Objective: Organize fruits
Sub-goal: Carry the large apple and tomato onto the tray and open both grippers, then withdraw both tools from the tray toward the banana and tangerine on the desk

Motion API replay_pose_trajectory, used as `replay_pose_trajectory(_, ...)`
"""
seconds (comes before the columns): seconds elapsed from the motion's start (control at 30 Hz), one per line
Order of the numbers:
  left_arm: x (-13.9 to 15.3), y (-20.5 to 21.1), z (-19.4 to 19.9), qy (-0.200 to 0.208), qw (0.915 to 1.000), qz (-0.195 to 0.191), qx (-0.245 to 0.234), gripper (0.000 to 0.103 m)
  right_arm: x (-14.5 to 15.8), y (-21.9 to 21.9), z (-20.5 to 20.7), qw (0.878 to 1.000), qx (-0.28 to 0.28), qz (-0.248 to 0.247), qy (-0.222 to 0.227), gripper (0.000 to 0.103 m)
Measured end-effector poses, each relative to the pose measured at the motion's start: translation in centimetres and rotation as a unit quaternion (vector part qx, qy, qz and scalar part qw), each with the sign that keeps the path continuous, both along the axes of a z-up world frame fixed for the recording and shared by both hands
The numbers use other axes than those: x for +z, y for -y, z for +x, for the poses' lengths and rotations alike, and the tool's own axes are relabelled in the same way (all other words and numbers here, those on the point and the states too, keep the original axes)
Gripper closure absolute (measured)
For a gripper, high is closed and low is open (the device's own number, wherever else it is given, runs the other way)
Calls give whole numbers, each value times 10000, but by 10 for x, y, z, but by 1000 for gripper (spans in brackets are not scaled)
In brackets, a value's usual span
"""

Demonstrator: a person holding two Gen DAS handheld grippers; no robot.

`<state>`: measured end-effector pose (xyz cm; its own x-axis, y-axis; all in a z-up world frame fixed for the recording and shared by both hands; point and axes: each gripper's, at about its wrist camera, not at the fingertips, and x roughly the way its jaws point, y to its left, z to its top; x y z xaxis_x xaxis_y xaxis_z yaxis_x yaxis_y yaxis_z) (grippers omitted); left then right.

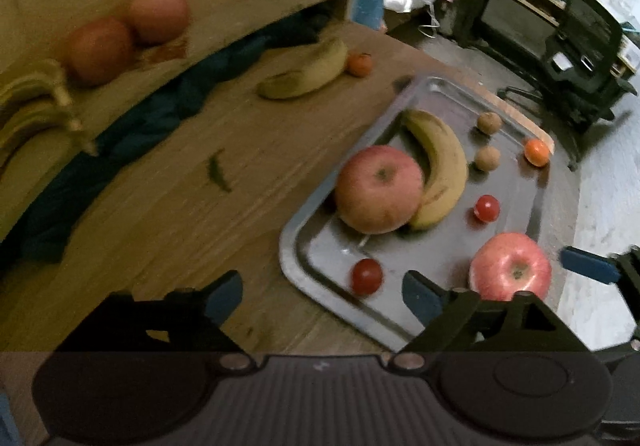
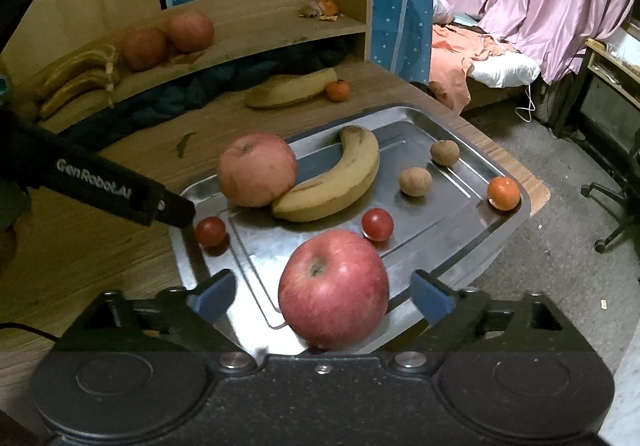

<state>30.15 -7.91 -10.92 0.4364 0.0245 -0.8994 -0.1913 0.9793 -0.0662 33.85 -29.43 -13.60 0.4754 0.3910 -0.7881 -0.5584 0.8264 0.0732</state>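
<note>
1. Our right gripper (image 2: 320, 296) is nearest the red apple (image 2: 334, 288). The apple sits at the near edge of the metal tray (image 2: 472, 246) on the bench (image 2: 100, 246), right between the wide-apart jaws, and they are not touching it.
2. Our left gripper (image 1: 320, 292) hangs over the tray's near left corner by a small tomato (image 1: 366, 276), jaws wide and holding nothing.
3. We think closing the right jaws on the apple comes next.

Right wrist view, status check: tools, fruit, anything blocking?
Right tool open, straddling the big red apple on the steel tray, not gripping. Left tool open, empty, over a cherry tomato. Nothing blocking.
</note>
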Motion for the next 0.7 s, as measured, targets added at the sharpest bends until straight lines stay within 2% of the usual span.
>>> replay_pose_trajectory(0.23,1,-21,-26,-102,9990,91,424,5,9,-1,-20,9999,66,-79,-96,2)
replay_pose_trajectory(0.4,-4,-39,-45,-219,9971,67,733,4,6,-8,-29,9989,242,-185,-360,1)
replay_pose_trajectory(0.6,-7,-63,-64,-341,9929,91,1139,4,2,-25,-38,9948,664,-311,-707,1)
replay_pose_trajectory(0.7,-9,-75,-71,-385,9905,73,1322,4,3,-34,-43,9927,905,-338,-717,1)
